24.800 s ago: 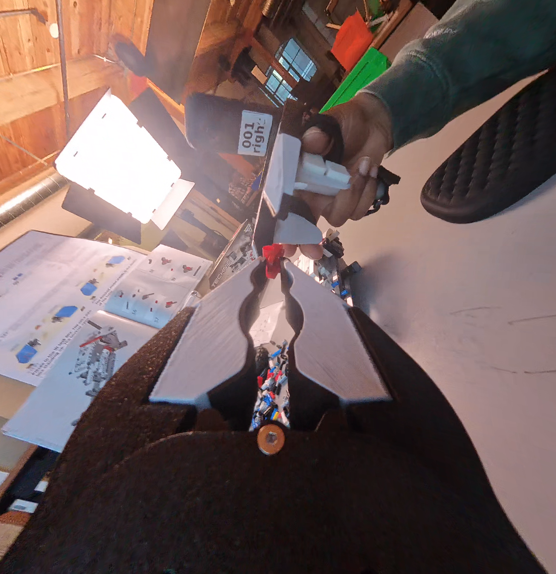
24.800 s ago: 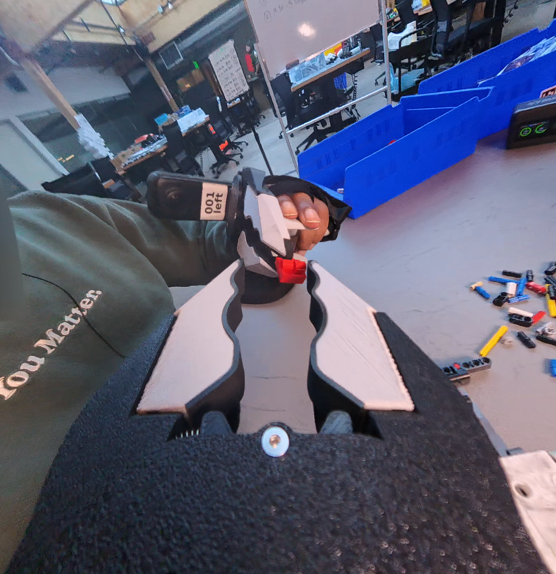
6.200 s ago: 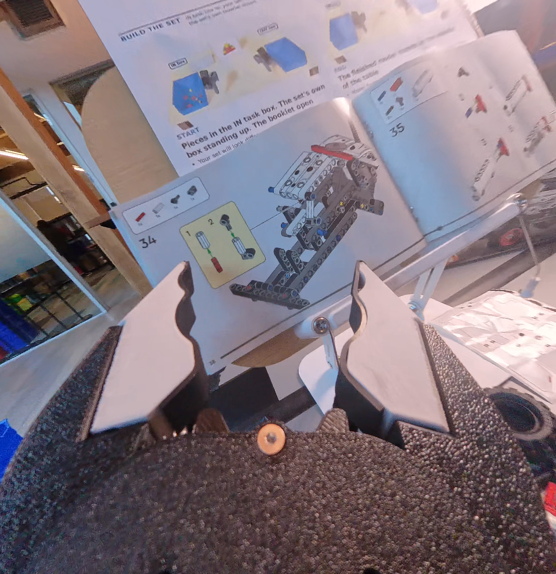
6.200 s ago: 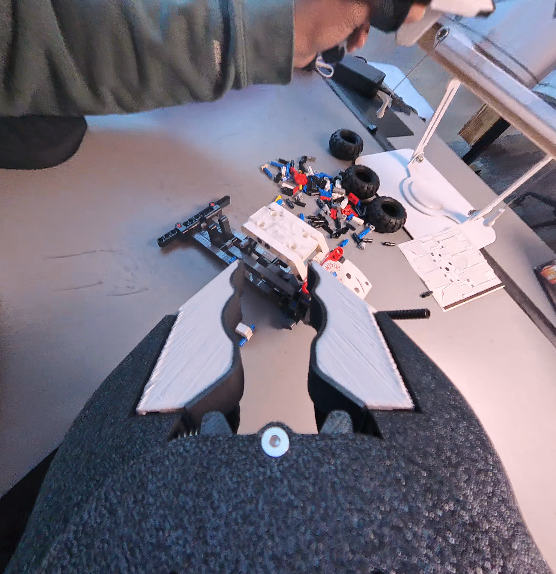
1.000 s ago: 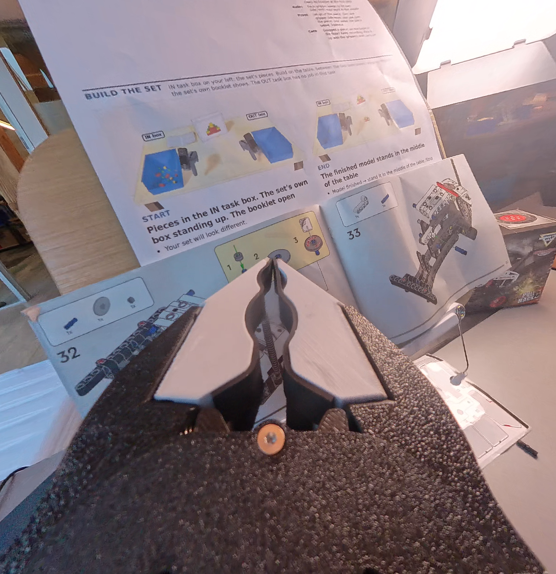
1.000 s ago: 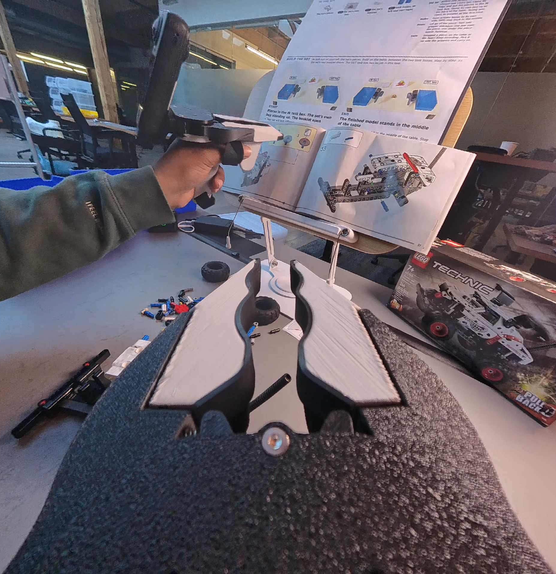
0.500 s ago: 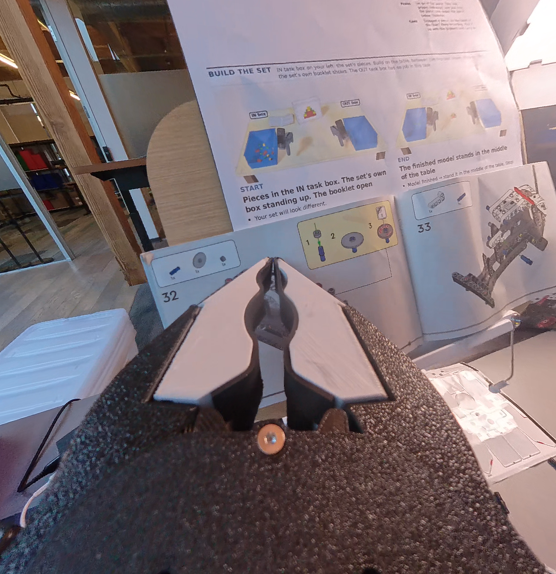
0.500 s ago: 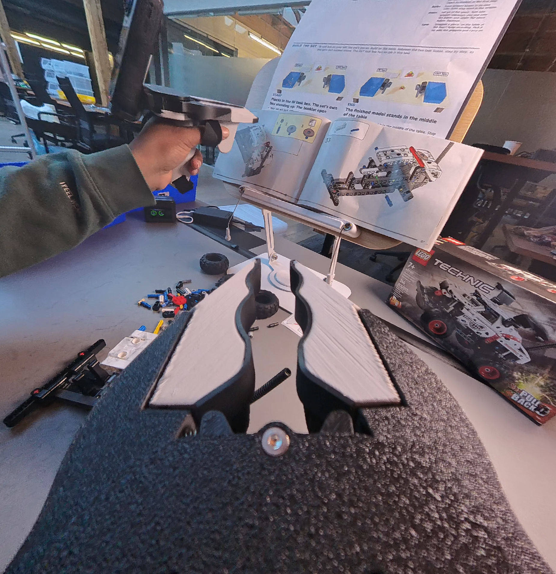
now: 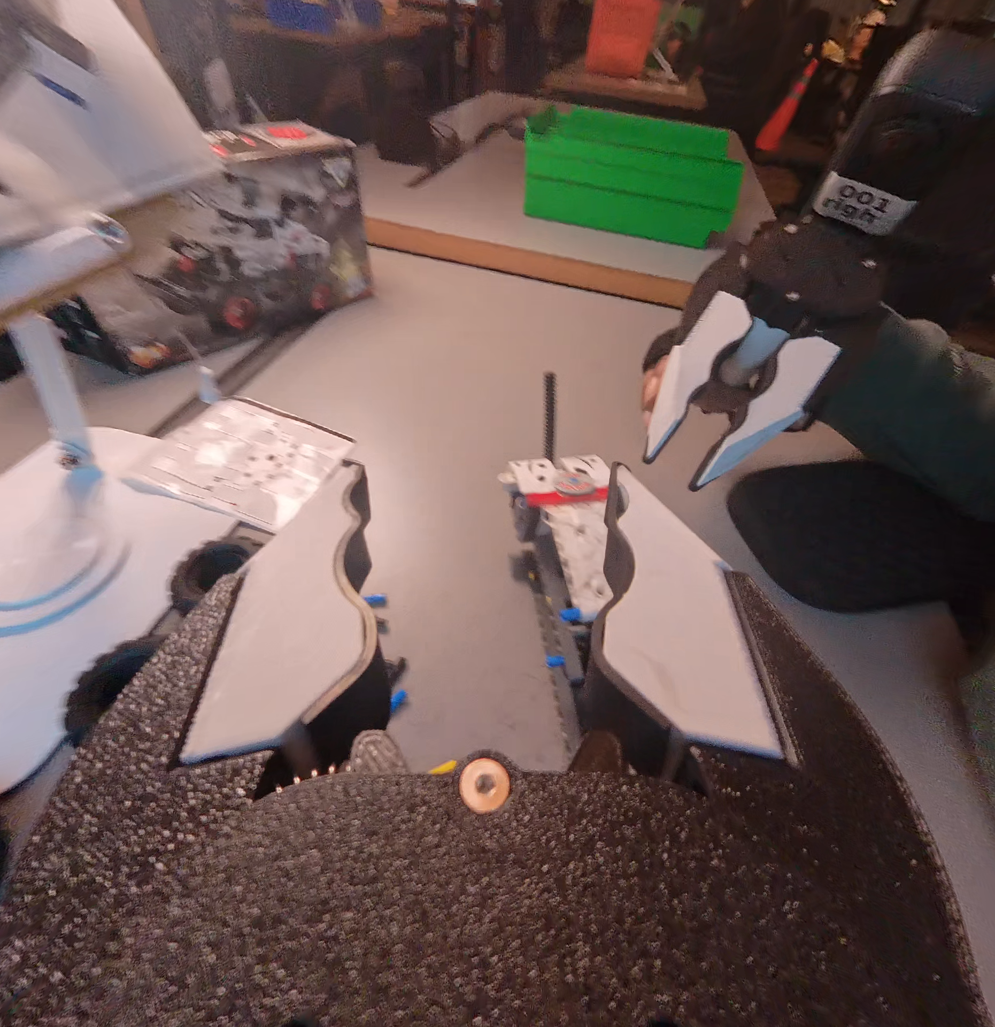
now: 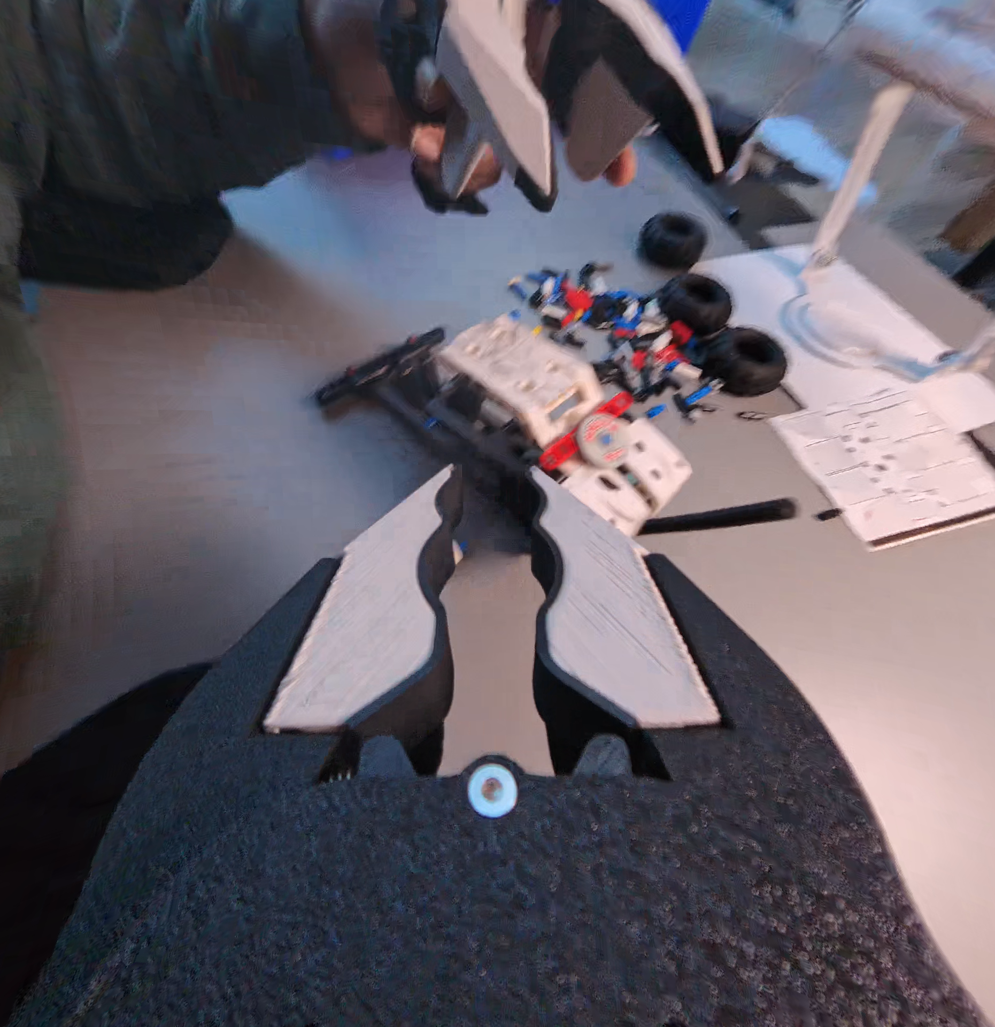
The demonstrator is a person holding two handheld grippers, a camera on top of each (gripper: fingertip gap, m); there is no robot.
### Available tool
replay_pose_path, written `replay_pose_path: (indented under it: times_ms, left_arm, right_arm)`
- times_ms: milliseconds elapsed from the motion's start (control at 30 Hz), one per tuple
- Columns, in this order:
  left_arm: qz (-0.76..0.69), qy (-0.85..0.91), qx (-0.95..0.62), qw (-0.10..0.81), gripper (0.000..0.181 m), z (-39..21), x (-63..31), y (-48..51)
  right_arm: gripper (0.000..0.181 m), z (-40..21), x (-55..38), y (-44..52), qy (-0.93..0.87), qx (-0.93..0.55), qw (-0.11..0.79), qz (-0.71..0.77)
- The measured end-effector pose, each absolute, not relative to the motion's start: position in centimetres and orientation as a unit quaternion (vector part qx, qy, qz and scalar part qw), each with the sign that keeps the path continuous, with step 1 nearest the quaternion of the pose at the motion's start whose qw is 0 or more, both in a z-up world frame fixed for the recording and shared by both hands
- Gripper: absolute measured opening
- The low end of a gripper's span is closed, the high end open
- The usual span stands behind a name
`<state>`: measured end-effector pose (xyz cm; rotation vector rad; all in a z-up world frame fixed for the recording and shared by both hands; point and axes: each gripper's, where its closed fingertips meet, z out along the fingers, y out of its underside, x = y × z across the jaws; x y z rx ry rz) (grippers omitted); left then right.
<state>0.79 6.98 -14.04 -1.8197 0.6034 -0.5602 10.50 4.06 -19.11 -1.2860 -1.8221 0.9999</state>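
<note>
A partly built white, black and red toy vehicle model (image 10: 528,378) lies on the grey table; it also shows in the left wrist view (image 9: 561,533). My left gripper (image 9: 486,478) is wide open and empty, low over the table, with its right finger next to the model. In the right wrist view the left gripper (image 10: 561,178) hovers beyond the model. My right gripper (image 10: 492,478) is partly open and empty, its tips just short of the model's near end. In the left wrist view the right gripper (image 9: 675,469) is to the right of the model.
A pile of small parts (image 10: 611,317) and three black tyres (image 10: 698,303) lie beyond the model. A black rod (image 10: 717,519), a sticker sheet (image 10: 895,461) and the booklet stand's white base (image 10: 850,317) are on the right. The set's box (image 9: 261,250) and a green bin (image 9: 628,178) stand farther off.
Both grippers have swung down from the booklet on the stand to the table by the model. The left gripper has gone from shut to wide open. Both views are motion-blurred.
</note>
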Motion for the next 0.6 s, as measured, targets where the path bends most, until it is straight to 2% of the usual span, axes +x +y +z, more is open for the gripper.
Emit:
replay_pose_path:
  times_ms: [67, 200, 233, 267, 333, 400, 500, 600]
  left_arm:
    - [-0.254, 0.28, -0.779, 0.5, 0.091, -16.6, 3.1, 5.1]
    - [-0.22, 0.332, -0.8, 0.449, 0.093, -20.7, 5.2, 3.9]
    - [-0.223, 0.336, -0.802, 0.441, 0.093, -21.1, 5.6, 3.7]
    - [-0.231, 0.337, -0.802, 0.436, 0.092, -21.3, 6.0, 3.5]
    - [-0.23, 0.34, -0.803, 0.433, 0.091, -21.3, 6.0, 3.2]
    - [-0.225, 0.338, -0.801, 0.439, 0.086, -20.6, 5.8, 2.8]
    - [-0.269, 0.332, -0.786, 0.447, 0.075, -18.8, 6.6, 1.1]
    - [-0.353, 0.284, -0.753, 0.476, 0.047, -16.0, 7.3, -0.3]
  right_arm:
    - [0.024, -22.4, 11.7, 2.3, -0.748, -0.486, 0.278, 0.357]
    - [0.034, -26.2, 10.6, 1.4, -0.771, -0.497, 0.241, 0.316]
    - [0.032, -26.9, 10.3, 1.2, -0.778, -0.497, 0.235, 0.305]
    - [0.011, -27.8, 10.3, 1.3, -0.786, -0.498, 0.226, 0.286]
    - [0.007, -27.3, 10.7, 0.3, -0.803, -0.472, 0.217, 0.294]
    - [0.007, -24.5, 10.0, -0.6, -0.792, -0.428, 0.274, 0.338]
    - [0.007, -18.4, 8.7, -0.7, -0.739, -0.369, 0.418, 0.379]
    - [0.006, -14.2, 8.2, -0.1, -0.701, -0.318, 0.539, 0.342]
